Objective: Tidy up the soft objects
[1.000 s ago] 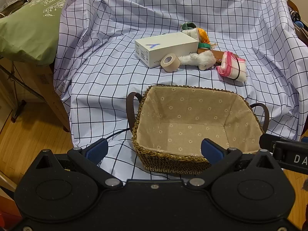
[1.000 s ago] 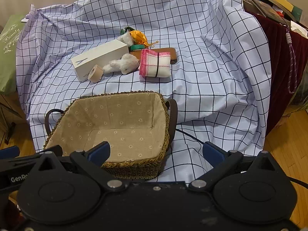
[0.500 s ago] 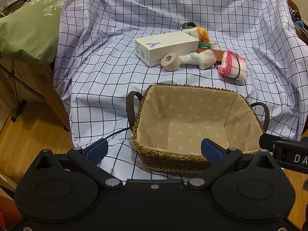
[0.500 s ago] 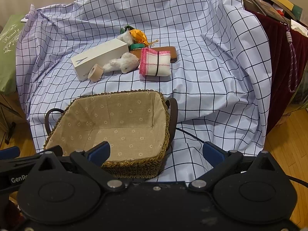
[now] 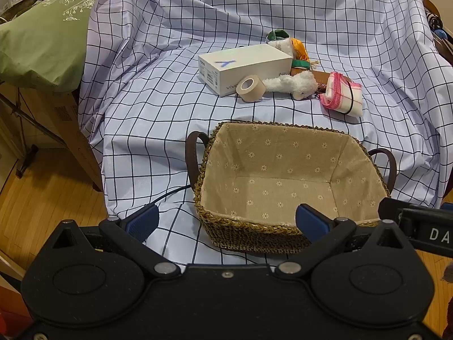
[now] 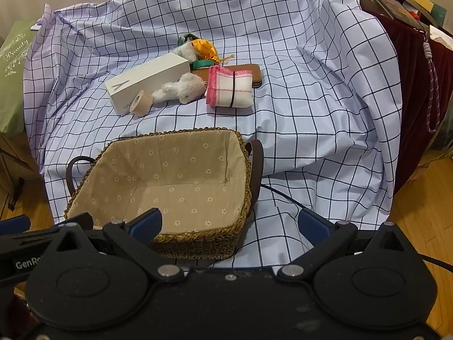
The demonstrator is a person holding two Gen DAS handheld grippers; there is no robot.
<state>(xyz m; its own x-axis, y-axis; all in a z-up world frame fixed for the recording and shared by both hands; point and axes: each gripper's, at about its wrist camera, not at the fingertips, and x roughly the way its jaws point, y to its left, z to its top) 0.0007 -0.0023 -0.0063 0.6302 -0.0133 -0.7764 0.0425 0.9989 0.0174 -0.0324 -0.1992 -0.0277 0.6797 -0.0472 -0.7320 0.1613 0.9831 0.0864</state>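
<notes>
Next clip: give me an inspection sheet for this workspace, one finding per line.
Surface: checked cloth, wrinkled.
Job's things: lined basket, nothing inside; white plush toy, rolled pink-edged towel and second plush behind it.
Clutter: white box, tape roll, brown case.
Grippers: left hand-held gripper and right hand-held gripper open, holding nothing.
Cables: black cable beside basket.
Surroundings: green pillow, maroon cloth, wooden floor.

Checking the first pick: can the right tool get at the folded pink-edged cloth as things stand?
Probably yes: the right tool is open, the cloth lies uncovered beyond the basket, though it must pass above that.
</notes>
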